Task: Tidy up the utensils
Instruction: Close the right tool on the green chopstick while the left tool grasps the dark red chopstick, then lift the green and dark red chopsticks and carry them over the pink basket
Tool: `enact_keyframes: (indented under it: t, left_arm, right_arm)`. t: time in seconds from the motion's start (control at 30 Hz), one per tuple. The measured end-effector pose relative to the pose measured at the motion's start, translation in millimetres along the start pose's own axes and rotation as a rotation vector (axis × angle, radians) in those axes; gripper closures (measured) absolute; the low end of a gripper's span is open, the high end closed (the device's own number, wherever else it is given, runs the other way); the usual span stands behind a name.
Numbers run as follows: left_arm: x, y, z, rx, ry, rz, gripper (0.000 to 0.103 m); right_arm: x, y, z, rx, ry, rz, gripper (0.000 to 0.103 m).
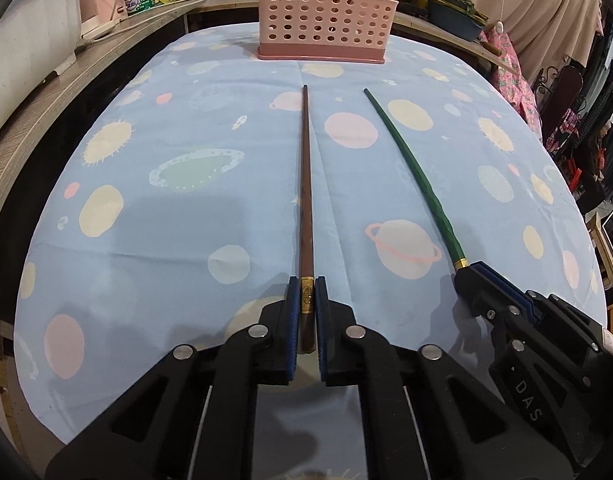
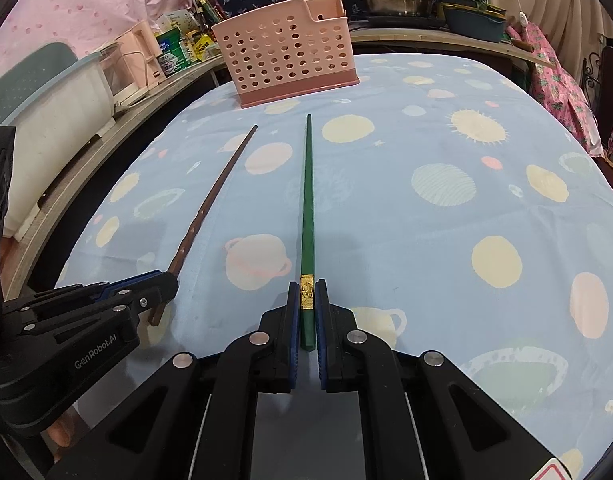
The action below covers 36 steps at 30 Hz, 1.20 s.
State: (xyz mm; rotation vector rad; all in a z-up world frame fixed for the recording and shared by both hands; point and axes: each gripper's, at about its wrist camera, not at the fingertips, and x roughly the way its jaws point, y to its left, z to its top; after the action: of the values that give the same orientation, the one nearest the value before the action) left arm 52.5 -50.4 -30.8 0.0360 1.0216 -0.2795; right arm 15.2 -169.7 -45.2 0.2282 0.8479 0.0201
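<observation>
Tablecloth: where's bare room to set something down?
Free: tablecloth right of the green chopstick; left of the brown chopstick; the strip between them. Crowded: the counter beyond the pink basket, and near edge, under both hand-held grippers.

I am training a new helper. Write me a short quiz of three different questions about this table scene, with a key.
1. True or false: the right gripper is shut on the green chopstick.
2. What colour is the chopstick in the left gripper? A red, B brown, C white.
3. Fill in: the pink basket stands at the ___ end of the table, beyond the chopstick tips.

Key: 1 true; 2 B, the brown chopstick; 3 far.
</observation>
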Motion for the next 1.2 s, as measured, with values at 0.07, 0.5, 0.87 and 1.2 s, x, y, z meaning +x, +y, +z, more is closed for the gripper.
enact_keyframes:
  t: [0.07,0.5,0.87,1.2]
  left_arm:
    - [0.1,0.5,0.6,-0.001,0.005,-0.004,0.096]
    - [-21.8,7.9,11.4,-0.035,-0.009,-0.032,0.096]
    - [-68.5,19.5,47.1,-0.077,-0.121,-0.068,0.096]
    - [-105.4,27.8,94.1,-0.098,-0.238,-0.075,0.096]
  right_arm:
    - [-1.3,0.3,-0.5,0.001,-0.001,0.002,0.096]
    - [-28.7,1.3,17.4,0.018,-0.077,0.022,0.096]
    - [-70.1,-0.7,63.8,0.026,-0.223,0.045,0.096]
    - [-90.1,-6.8,117.1,0.045,-0.334,0.068,0.096]
